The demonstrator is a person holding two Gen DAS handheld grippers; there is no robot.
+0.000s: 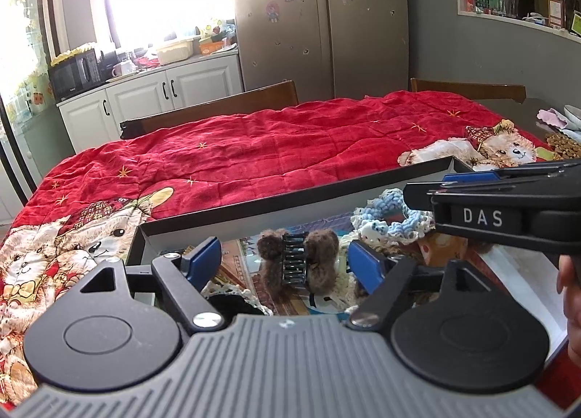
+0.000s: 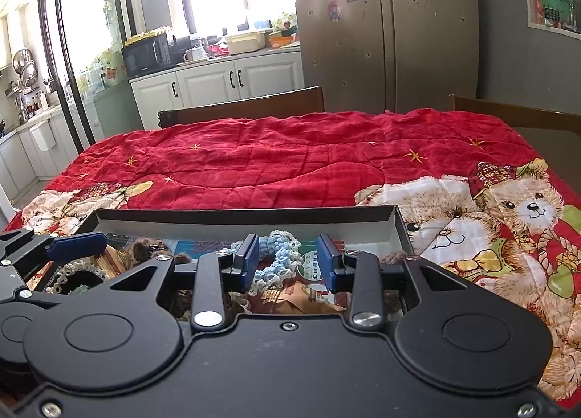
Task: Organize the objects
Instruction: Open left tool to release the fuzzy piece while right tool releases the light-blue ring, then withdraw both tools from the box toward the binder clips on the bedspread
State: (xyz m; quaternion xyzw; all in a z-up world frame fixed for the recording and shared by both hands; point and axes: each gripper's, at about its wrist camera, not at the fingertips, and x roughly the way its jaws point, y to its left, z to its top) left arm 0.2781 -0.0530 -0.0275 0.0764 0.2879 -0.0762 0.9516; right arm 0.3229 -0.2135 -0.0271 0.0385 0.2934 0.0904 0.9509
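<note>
Left wrist: hair claw (image 1: 297, 261) upright — teeth vertical.

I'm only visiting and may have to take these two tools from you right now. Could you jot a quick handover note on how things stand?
Left hand-held gripper: open, jaws wide, nothing gripped; the fuzzy brown hair claw clip stands free between its fingers, inside the box.
Right hand-held gripper: jaws partly apart over the same box, the blue crocheted scrunchie below them; whether it is gripped cannot be told.
Box sits on the red teddy-bear blanket and already holds the clip, scrunchie, lace pieces and a small packet.
Done: these items are boxed.
Left: pull both grippers clear and check the table for leftovers.
</note>
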